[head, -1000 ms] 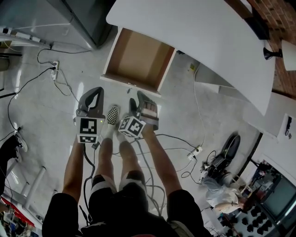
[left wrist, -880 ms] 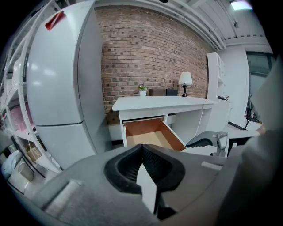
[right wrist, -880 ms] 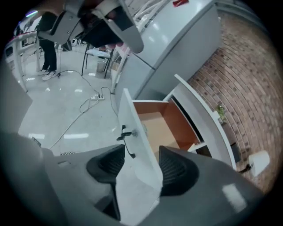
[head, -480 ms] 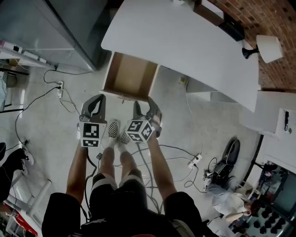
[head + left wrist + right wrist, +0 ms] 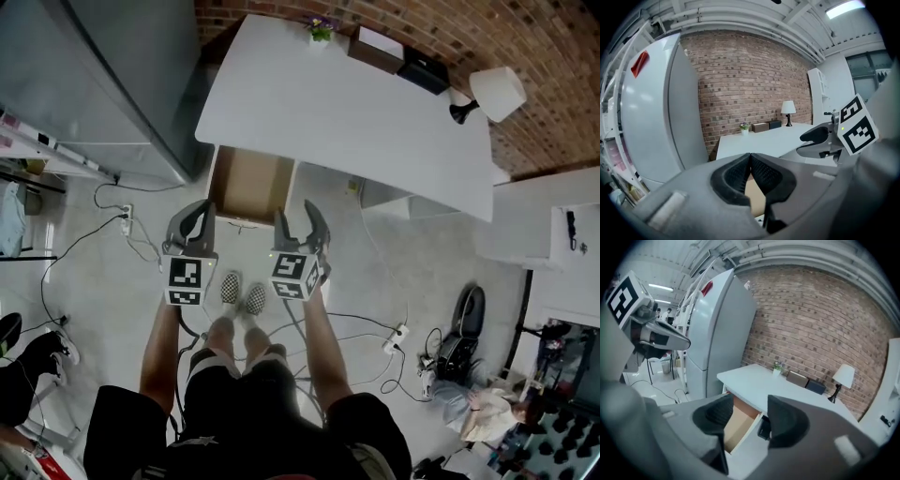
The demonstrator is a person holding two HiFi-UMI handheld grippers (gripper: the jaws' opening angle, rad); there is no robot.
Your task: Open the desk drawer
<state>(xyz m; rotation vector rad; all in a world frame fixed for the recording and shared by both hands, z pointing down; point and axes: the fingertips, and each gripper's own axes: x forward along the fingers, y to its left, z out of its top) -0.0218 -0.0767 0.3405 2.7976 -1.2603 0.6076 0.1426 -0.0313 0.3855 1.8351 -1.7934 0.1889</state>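
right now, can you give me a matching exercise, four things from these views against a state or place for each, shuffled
Things:
1. drawer
2. left gripper
3. right gripper
4. lamp

States or places:
A. jaws apart, nothing between them
B. standing at one end of the desk
C. jaws together, nothing held
D. pulled out from under the desktop, brown inside showing

Pairs: 1-D, 2-C, 3-A, 4-B
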